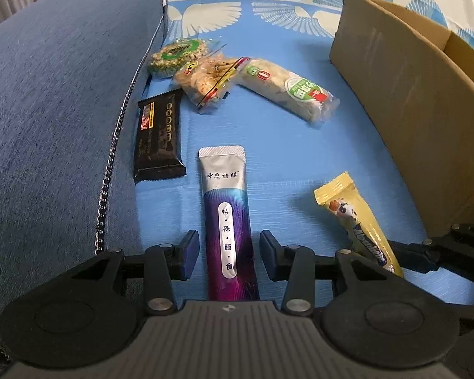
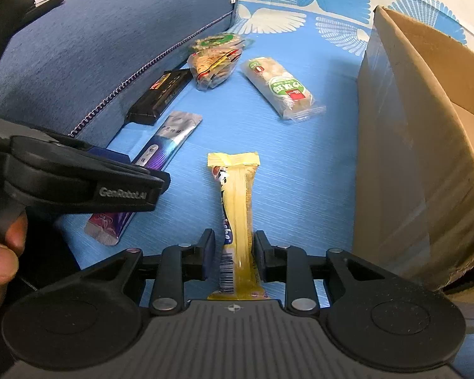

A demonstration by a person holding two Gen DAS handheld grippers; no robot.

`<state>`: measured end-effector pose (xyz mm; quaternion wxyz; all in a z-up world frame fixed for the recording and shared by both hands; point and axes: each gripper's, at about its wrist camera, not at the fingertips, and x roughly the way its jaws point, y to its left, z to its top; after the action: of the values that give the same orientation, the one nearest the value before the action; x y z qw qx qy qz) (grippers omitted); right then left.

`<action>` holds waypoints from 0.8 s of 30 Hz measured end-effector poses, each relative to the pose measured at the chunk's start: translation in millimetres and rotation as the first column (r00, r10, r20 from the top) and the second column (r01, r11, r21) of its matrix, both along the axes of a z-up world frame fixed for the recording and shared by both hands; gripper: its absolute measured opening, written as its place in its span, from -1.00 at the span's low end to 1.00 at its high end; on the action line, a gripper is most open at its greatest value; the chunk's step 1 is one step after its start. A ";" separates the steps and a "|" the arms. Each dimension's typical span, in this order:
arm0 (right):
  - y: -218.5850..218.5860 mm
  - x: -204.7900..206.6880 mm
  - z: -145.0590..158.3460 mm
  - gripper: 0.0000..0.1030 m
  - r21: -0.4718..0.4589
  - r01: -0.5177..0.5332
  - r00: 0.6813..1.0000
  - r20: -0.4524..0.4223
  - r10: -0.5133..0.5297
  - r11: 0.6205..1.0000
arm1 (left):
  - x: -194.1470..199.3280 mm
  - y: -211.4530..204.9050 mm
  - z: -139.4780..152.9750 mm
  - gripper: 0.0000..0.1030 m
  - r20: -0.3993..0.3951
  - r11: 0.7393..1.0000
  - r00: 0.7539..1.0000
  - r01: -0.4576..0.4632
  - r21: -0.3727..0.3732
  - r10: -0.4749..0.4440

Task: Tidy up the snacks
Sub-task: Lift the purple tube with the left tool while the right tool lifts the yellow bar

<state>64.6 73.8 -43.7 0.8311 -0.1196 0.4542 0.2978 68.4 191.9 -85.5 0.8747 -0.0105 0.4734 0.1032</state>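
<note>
While both grippers sit low over the blue woven sheet point(image 1: 284, 145), each straddles a long snack packet. The left gripper point(image 1: 229, 254) has its blue-padded fingers point(image 1: 189, 254) spread, one on either side of a glossy stick sachet point(image 1: 227, 221) — silver at the crimped top, purple and teal below, with a white label strip of Chinese characters — and clear gaps show on both sides, so nothing is pinched. The right gripper point(image 2: 233, 254) frames a slim yellow foil bar point(image 2: 238, 208) with a barcode near its lower end; its fingers stand close against the wrapper, the right one seeming to touch, but I cannot tell whether they truly clamp it. Along the sheet's left edge, against the ribbed seam of a dark blue fabric cushion point(image 1: 53, 110), lies a flat black bar wrapper point(image 1: 159, 135) with serrated ends. Beyond it, toward the far left corner, sit a round green-labelled rice cake point(image 1: 175, 57) and a clear crinkled bag of noodle-like crisps point(image 1: 205, 83), touching one another. Just to their right lies a transparent cylindrical packet point(image 1: 287, 90) of pale cake with a green and red sticker, angled across the sheet. On the right edge stands an open corrugated cardboard box point(image 1: 410, 110), its matte brown wall upright, near the yellow bar. A bare hand point(image 2: 1, 252) grips the left tool's handle.
</note>
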 end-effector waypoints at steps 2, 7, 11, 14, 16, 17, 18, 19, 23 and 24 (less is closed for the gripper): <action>0.4 -0.5 0.1 -0.45 -0.003 -0.003 1.000 0.003 0.003 1.000 | -0.4 -1.9 0.2 -0.19 0.002 1.000 1.000 0.010 0.004 -0.010; 1.6 -2.1 0.3 -0.49 -0.013 -0.017 1.000 0.015 0.017 1.000 | -2.1 -2.4 1.2 -0.49 0.012 1.000 1.000 0.023 -0.008 -0.023; 0.2 -3.7 2.5 -0.65 -0.009 -0.020 0.999 0.029 0.020 1.000 | -5.1 0.9 4.1 -0.58 0.036 1.000 0.999 0.004 -0.029 -0.003; -3.0 -4.2 7.4 -0.67 0.012 -0.011 0.999 0.051 0.011 1.000 | -10.5 4.8 10.3 -0.58 0.083 0.998 0.996 -0.002 -0.058 0.007; -4.8 -4.7 12.1 -0.67 0.032 -0.006 0.997 0.072 0.003 0.999 | -14.0 6.2 14.3 -0.58 0.114 0.997 0.994 0.001 -0.072 0.008; -5.6 -5.1 14.5 -0.67 0.042 -0.004 0.997 0.081 0.000 0.999 | -15.6 6.7 16.0 -0.58 0.127 0.997 0.992 0.004 -0.080 0.006; -6.3 -5.5 16.4 -0.67 0.050 -0.003 0.996 0.089 -0.002 0.999 | -16.6 6.9 17.3 -0.58 0.137 0.996 0.991 0.008 -0.087 0.004; -6.5 -5.9 18.0 -0.67 0.057 -0.002 0.995 0.098 -0.003 0.998 | -17.2 6.9 18.0 -0.58 0.142 0.996 0.990 0.013 -0.093 0.000; -6.1 -7.6 23.2 -0.67 0.071 -0.001 0.993 0.117 -0.008 0.998 | -18.7 7.2 19.5 -0.58 0.158 0.994 0.987 0.025 -0.110 -0.007; -6.1 -7.7 24.3 -0.67 0.074 0.001 0.993 0.120 -0.010 0.997 | -19.6 7.4 20.1 -0.58 0.165 0.993 0.986 0.028 -0.114 -0.009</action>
<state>56.9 67.7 -19.4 0.8616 -0.1055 0.3923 0.3044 48.7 199.3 -65.4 0.9095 -0.0654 0.4051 0.0661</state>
